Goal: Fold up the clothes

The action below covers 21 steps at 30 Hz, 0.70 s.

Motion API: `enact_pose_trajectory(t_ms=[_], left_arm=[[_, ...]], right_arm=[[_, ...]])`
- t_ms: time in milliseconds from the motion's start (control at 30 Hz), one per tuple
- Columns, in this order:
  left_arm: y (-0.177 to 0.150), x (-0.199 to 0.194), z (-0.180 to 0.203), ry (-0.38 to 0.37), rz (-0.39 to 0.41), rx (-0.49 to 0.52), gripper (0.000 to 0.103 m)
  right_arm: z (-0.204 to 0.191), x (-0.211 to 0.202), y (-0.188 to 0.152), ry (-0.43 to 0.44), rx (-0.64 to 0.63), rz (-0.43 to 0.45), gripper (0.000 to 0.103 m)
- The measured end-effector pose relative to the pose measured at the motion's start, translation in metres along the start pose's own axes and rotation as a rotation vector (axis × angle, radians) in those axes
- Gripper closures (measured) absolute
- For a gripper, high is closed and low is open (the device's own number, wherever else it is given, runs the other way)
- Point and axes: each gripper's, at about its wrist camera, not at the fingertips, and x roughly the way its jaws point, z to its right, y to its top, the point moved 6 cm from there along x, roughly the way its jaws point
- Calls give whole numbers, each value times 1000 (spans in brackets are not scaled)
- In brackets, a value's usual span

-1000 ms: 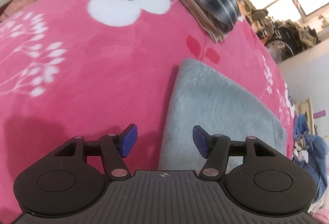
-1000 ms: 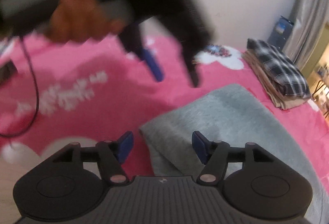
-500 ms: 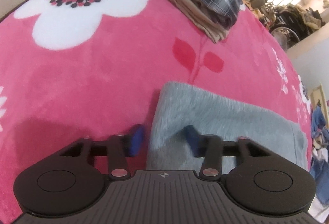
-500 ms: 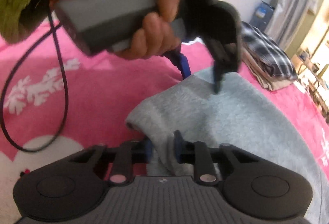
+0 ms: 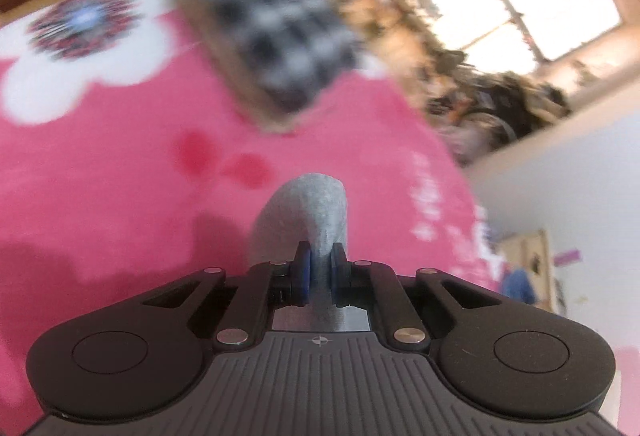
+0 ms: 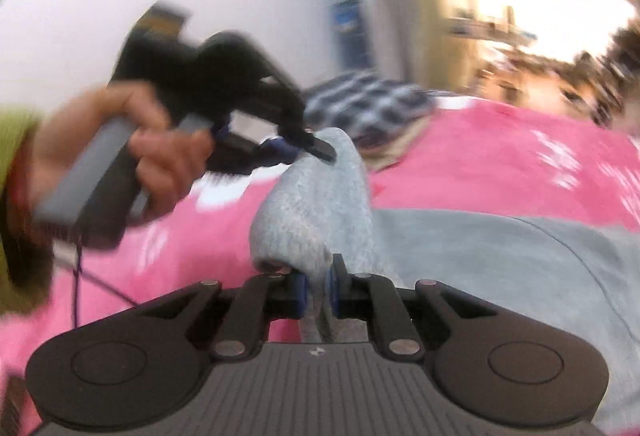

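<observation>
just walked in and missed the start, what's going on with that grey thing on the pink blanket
A person is folding a grey fleece garment on a pink flowered blanket, using a handheld gripper in each hand. The left gripper is shut on one pinched edge of the garment. The right gripper has another edge between its pads, its jaws closing on it. That end is raised off the blanket while the rest lies flat. A stack of folded clothes, plaid on top, sits further back on the blanket.
</observation>
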Motion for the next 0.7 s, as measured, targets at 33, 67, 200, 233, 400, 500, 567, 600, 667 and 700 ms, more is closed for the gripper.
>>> enact_pose_trajectory(t_ms=[33,67,200,233,400,500,567,600,667,700], left_arm=[[-3,7,18,-20,-4,24,96],[-7,15,36,-37,-12,50,96],[-34,52,111,-100,-58,173,96],[-44,61,128,-111,-74,207,96],[-101,116,198,-144,-165,371,96],[-133,145,216,-144,-214,416,96],[-152,164,220,-128,-241,457,96],[-161,173,222,-119,-254,480,95],[-174,188,214,-64,-321,512,82],[-181,195,210,-34,-357,527,74]], right_arm=[[14,-11,3,-12,59,23,90],[28,-22,7,-25,118,47,90],[80,-64,11,-88,302,132,91],[93,-74,9,-108,341,152,91],[153,-113,-5,-206,485,218,91],[187,-127,-19,-249,575,225,91],[208,-129,-33,-269,639,220,91],[220,-127,-42,-272,674,213,91],[244,-120,-62,-272,764,193,90],[257,-113,-76,-264,830,178,90]])
